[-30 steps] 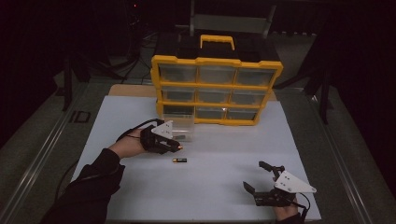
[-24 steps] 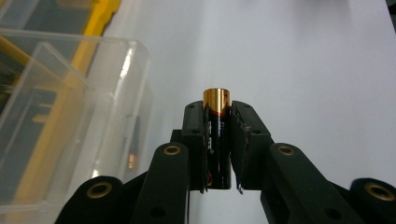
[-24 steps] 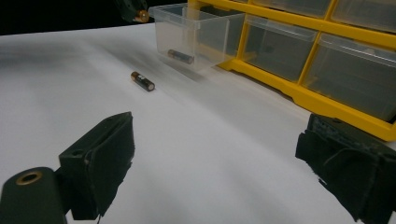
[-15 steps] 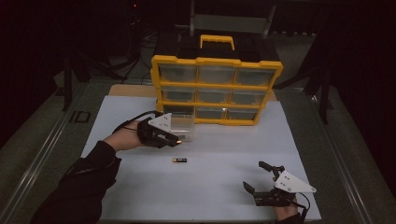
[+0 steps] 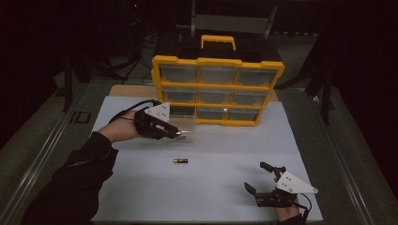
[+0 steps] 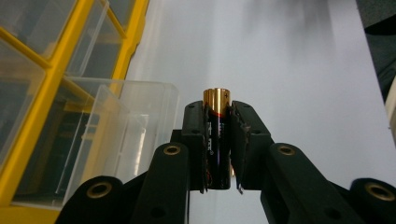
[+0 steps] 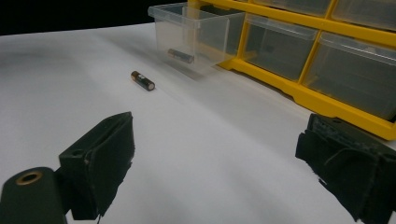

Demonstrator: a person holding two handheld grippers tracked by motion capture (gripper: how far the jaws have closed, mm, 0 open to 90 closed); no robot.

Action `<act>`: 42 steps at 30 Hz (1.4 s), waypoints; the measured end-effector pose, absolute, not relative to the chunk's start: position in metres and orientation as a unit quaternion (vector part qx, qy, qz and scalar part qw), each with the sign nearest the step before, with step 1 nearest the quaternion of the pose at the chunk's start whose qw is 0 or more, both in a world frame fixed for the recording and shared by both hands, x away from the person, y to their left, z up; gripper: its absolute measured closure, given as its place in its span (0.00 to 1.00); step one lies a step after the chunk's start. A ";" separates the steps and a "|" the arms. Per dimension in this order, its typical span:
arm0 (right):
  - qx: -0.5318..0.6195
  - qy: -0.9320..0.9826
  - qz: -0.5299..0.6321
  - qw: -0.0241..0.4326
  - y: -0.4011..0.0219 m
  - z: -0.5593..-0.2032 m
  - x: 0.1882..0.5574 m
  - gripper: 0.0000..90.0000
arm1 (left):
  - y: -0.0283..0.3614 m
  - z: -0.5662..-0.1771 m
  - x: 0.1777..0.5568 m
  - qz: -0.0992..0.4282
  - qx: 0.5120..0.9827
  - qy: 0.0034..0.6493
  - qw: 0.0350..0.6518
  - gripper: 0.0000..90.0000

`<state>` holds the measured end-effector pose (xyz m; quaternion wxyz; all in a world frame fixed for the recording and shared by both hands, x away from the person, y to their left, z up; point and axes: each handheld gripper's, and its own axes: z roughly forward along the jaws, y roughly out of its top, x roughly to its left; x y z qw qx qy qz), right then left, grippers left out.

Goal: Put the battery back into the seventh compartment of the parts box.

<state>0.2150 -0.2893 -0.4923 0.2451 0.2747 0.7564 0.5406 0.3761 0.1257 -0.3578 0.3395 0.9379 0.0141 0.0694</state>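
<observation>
My left gripper (image 5: 180, 133) pinches a battery (image 6: 217, 135) between its pads, gold tip poking out past them, held above the desk (image 5: 225, 197) just beside the clear drawer (image 5: 183, 121) pulled out of the yellow organizer (image 5: 218, 86) at the far edge. A second battery (image 5: 180, 161) lies on the desk's middle, and another lies inside that drawer (image 7: 181, 55). My right gripper (image 5: 264, 178) rests near the near right corner, spread wide with nothing between its pads.
</observation>
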 end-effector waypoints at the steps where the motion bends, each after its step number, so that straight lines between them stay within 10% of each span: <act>1: 0.274 0.757 0.540 0.246 -0.289 -0.492 0.215 0.10 | 0.126 -0.354 0.377 0.069 0.938 0.014 0.340 0.84; 42: 0.274 0.756 0.543 0.241 -0.290 -0.492 0.214 0.10 | 0.123 -0.313 0.428 0.114 0.924 0.060 0.360 0.84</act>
